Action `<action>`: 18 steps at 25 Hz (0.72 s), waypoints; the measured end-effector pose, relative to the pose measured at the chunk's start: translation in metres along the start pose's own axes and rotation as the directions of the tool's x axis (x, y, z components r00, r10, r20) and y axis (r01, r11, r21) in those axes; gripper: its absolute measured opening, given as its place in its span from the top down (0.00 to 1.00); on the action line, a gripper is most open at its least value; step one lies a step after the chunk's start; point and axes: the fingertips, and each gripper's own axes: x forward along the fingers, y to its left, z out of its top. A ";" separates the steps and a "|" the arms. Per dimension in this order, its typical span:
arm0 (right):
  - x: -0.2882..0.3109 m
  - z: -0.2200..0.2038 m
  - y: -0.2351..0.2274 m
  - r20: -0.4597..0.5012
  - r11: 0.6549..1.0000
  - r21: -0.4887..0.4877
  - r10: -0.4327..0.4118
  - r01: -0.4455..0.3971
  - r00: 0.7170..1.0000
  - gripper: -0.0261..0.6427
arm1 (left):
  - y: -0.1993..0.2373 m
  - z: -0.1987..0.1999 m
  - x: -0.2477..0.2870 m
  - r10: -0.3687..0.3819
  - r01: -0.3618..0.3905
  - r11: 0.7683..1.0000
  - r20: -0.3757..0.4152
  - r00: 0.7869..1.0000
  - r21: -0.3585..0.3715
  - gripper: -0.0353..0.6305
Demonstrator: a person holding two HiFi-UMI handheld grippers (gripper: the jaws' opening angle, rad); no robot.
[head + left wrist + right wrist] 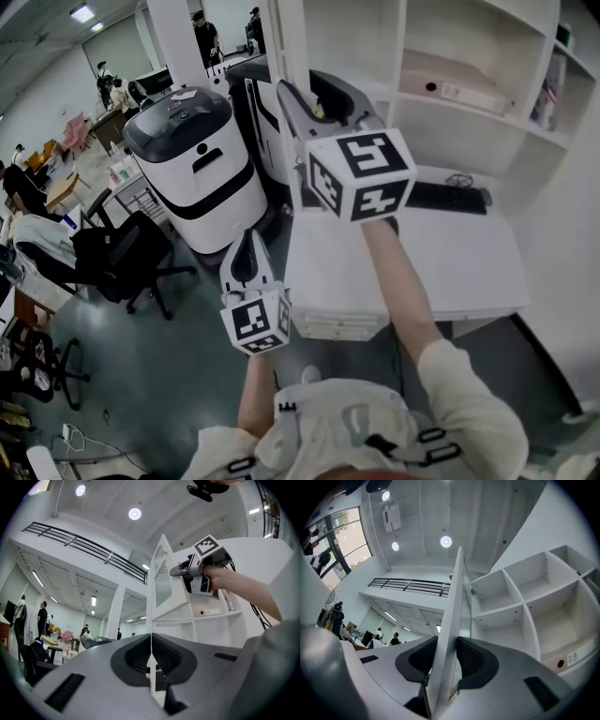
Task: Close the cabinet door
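right claw (446, 654): pinching the edge of the cabinet door (458, 597), frame centre
left claw (151, 657): pressed together, empty, lower centre
cabinet door: open, edge-on, shelves (497, 612) to its right

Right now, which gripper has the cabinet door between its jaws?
The right gripper: the cabinet door stands edge-on between its jaws. The left gripper, lower down, is shut on nothing.
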 end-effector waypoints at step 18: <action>-0.012 0.000 -0.032 0.011 0.998 0.023 -0.053 0.053 0.999 0.82 | -0.021 -0.009 0.014 -0.053 0.052 0.999 -0.009 0.999 -0.007 0.94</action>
